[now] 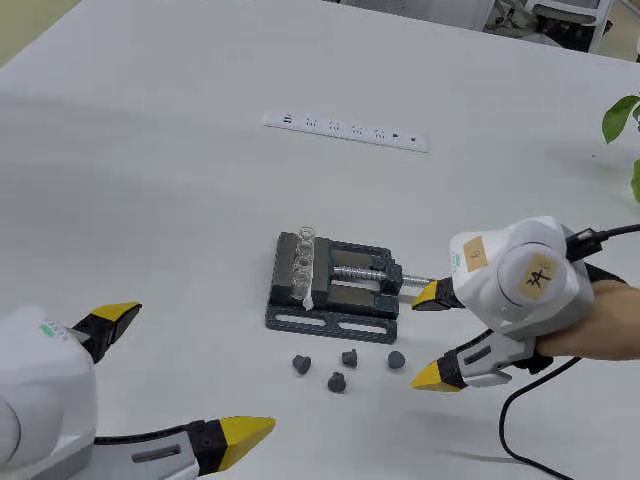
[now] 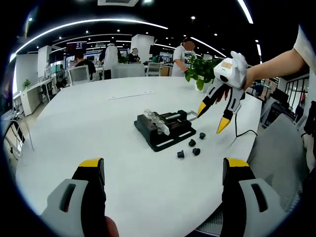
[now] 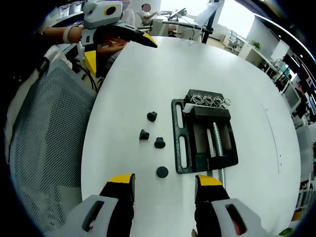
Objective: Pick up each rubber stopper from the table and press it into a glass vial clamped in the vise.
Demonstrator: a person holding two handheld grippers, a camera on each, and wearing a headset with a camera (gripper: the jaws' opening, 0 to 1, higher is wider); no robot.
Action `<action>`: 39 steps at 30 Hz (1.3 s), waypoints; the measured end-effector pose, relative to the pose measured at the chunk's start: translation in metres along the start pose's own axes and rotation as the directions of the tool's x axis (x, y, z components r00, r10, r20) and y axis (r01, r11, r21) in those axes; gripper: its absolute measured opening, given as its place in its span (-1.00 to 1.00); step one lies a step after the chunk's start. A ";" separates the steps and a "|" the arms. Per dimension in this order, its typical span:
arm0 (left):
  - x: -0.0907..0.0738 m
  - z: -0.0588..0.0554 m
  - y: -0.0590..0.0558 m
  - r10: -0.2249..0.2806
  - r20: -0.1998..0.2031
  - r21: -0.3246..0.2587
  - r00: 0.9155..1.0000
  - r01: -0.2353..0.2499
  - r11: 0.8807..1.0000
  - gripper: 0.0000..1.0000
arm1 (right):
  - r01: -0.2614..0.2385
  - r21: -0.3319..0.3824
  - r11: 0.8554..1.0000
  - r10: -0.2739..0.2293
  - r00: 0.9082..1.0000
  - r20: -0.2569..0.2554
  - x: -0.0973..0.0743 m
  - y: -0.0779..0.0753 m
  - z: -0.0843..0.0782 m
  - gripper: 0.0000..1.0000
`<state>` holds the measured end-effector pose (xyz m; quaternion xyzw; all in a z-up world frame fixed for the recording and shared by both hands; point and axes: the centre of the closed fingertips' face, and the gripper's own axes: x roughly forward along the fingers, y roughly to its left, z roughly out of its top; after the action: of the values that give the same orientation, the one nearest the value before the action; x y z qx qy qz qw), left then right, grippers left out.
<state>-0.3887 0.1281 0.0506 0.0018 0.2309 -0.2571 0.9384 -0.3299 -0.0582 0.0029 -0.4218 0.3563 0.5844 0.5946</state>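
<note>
Four stoppers (image 1: 349,358) lie beside the vise (image 1: 335,300); vials (image 1: 304,262) unplugged; left gripper (image 1: 190,371) and right gripper (image 1: 427,337) spread wide, empty; all insertions outstanding.

Table (image 1: 150,180) is reading plain white. Vise (image 1: 340,300) is showing black; rubber stoppers (image 1: 337,381) are showing dark grey. Glass vials (image 1: 303,262) are appearing clear. Left gripper (image 1: 185,372) and right gripper (image 1: 432,337) are showing white bodies, black jaws, yellow tips. Power strip (image 1: 345,131) is reading white.
</note>
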 end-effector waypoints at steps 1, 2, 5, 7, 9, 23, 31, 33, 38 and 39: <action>0.000 -0.001 0.000 -0.001 0.000 -0.002 1.000 0.001 1.000 0.98 | -0.005 -0.014 1.000 0.005 1.000 -0.008 0.002 0.000 -0.001 -0.13; 0.000 -0.001 -0.001 -0.002 0.001 -0.002 1.000 0.002 1.000 0.98 | -0.009 -0.020 1.000 0.009 1.000 -0.013 0.003 0.000 -0.001 -0.17; 0.000 -0.001 -0.001 -0.003 0.002 -0.003 1.000 0.003 1.000 0.98 | -0.026 -0.031 0.999 0.025 0.999 -0.021 0.006 0.002 -0.001 -0.29; 0.000 -0.001 -0.002 -0.002 0.002 -0.005 1.000 0.002 1.000 0.98 | -0.035 -0.038 0.999 0.034 0.999 -0.027 0.010 0.002 -0.001 -0.34; 0.000 -0.001 -0.002 -0.002 0.003 -0.006 1.000 0.002 1.000 0.98 | -0.043 -0.045 0.998 0.042 0.999 -0.033 0.013 0.002 -0.001 -0.40; 0.000 -0.003 -0.002 -0.007 0.005 -0.018 1.000 0.007 1.000 0.98 | -0.080 -0.083 0.993 0.074 0.994 -0.080 0.026 0.004 -0.004 -0.65; 0.002 -0.005 -0.003 -0.012 0.003 -0.023 1.000 0.012 1.000 0.98 | -0.081 -0.093 0.992 0.073 0.993 -0.093 0.029 0.004 -0.006 -0.71; 0.002 -0.006 -0.003 -0.013 0.002 -0.024 1.000 0.013 1.000 0.98 | -0.082 -0.098 0.992 0.072 0.993 -0.097 0.029 0.004 -0.006 -0.73; 0.001 -0.007 -0.002 -0.012 0.000 -0.028 1.000 0.012 1.000 0.98 | -0.082 -0.108 0.991 0.071 0.992 -0.101 0.030 0.003 -0.007 -0.79; 0.001 -0.007 -0.003 -0.013 0.000 -0.028 1.000 0.013 1.000 0.98 | -0.083 -0.104 0.991 0.073 0.992 -0.101 0.031 0.002 -0.008 -0.81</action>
<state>-0.3920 0.1257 0.0445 -0.0127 0.2345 -0.2601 0.9366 -0.3298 -0.0532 -0.0284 -0.4672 0.3689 0.6044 0.5295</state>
